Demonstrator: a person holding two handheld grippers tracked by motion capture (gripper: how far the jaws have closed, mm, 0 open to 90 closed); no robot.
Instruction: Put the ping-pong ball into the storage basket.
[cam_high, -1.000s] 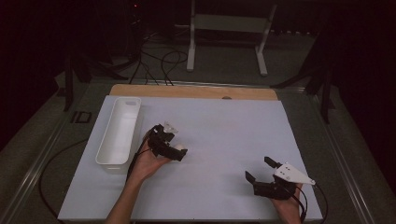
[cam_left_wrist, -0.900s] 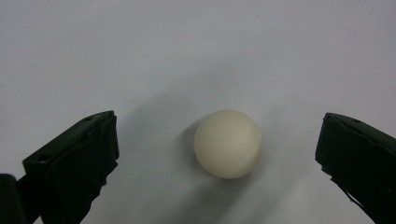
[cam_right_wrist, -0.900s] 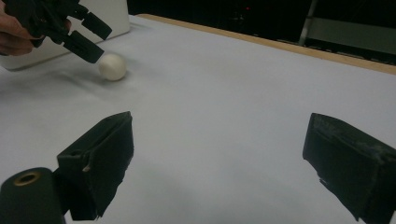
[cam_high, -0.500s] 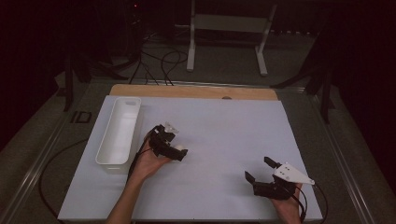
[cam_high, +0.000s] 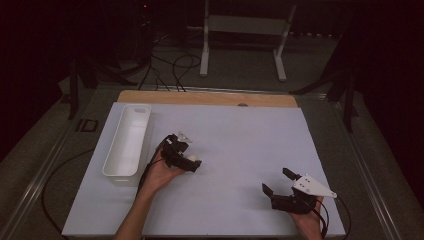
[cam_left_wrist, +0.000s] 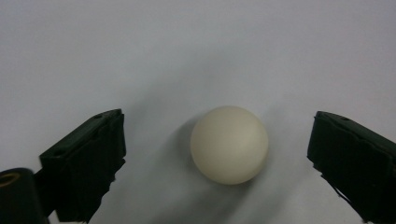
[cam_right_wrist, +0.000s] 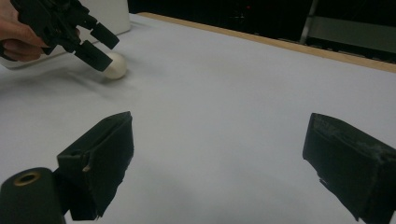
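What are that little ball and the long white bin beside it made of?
The ball looks like lightweight plastic: cream-white, matte, smooth, seamless from here, like a ping-pong ball. The bin seems moulded plastic: uniform white, thin walls, rounded corners, a slight sheen. Neither can be confirmed by sight alone.

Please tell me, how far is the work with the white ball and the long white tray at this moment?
Done: the left gripper is lowered around the white ball, its jaws open on either side of it, with gaps. In hand: the grasp; the ball lies on the white sheet, not gripped. Left: closing and lifting. Possibly the ball goes into the white tray, which looks empty. The right gripper is open over bare sheet.
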